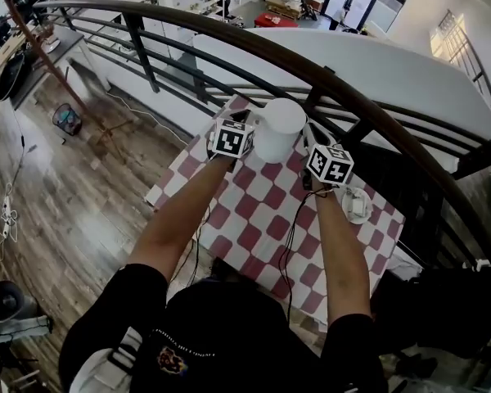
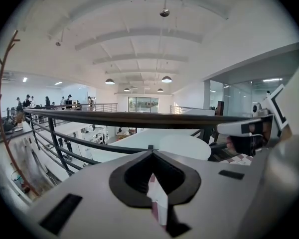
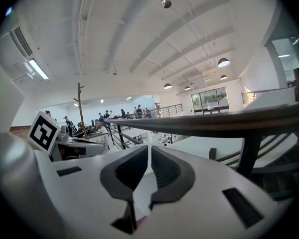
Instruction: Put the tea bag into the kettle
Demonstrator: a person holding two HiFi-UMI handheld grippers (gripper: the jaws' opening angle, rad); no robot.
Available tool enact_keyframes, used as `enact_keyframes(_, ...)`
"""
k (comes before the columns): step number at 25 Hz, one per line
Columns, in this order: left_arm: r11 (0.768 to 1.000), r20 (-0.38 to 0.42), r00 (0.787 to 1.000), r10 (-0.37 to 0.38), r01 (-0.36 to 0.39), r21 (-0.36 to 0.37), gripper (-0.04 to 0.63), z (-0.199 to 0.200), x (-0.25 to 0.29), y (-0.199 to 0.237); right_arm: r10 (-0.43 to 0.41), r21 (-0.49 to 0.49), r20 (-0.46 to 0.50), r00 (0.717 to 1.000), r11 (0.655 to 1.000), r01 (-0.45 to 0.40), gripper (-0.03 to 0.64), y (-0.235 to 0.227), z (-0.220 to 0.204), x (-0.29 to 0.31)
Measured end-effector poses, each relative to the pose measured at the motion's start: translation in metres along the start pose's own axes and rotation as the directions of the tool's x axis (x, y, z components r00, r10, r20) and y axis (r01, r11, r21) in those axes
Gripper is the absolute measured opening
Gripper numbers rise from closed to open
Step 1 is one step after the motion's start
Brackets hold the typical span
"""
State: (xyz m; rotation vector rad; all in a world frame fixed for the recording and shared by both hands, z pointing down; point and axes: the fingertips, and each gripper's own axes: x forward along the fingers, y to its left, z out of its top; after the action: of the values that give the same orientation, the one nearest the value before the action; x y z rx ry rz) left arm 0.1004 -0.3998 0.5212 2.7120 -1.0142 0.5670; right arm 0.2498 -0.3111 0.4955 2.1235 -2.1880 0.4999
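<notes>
Beside the white kettle (image 1: 278, 129), both grippers are up over the red-and-white checked table (image 1: 244, 237); the left gripper (image 2: 150, 154) sits just left of the kettle and the right gripper (image 3: 148, 149) just right of it, so the kettle's between them; tbh the gripper views tell the real story: the left jaws are squeezed together on a white packet (image 2: 158, 203) with a pink edge, which pokes out toward the camera from between the pads; the right jaws are clamped too, pinching a white paper slip (image 3: 142, 195) with a bit of red at its near end; so the tea bag stuff is up in the jaws on either side of the kettle, though I can't tell which piece is the bag itself and which is wrapper; the kettle stands upright near the table's far edge, close to the dark railing (image 1: 327, 80); a small white saucer (image 1: 357, 205) lies on the table right of the kettle, with something pale on it, too small to make out
</notes>
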Motion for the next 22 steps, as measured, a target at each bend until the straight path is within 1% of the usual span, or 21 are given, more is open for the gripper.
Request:
enact_keyframes(3, 1.000, -0.014, 1.000, 0.022, -0.022, -0.008, -0.006, -0.004, 0.003, 0.004, 0.004, 0.015, -0.001, 1.000, 1.000, -0.004, 0.017, -0.003, -0.001, 0.003)
enact_keyframes(7, 0.999, -0.026, 0.999, 0.041, -0.041, -0.007, -0.005, -0.003, 0.008, 0.010, 0.017, 0.008, 0.006, 1.000, 1.000, -0.017, 0.017, -0.002, 0.006, 0.009)
enact_keyframes(15, 0.999, -0.034, 0.998, 0.054, -0.054, 0.000, -0.005, -0.003, 0.012, 0.015, 0.027, 0.018, 0.007, 1.000, 0.999, -0.027, 0.017, -0.006, 0.006, 0.015)
enact_keyframes(19, 0.998, -0.041, 0.998, 0.050, -0.051, -0.023, -0.005, -0.010, 0.015, 0.015, 0.030, 0.030, 0.014, 0.999, 0.999, -0.031, 0.017, -0.007, 0.004, 0.017)
enact_keyframes(22, 0.998, -0.021, 0.998, 0.054, -0.053, 0.040, -0.005, -0.004, 0.013, 0.015, 0.029, 0.043, 0.021, 0.999, 0.999, -0.030, 0.017, -0.008, 0.004, 0.016)
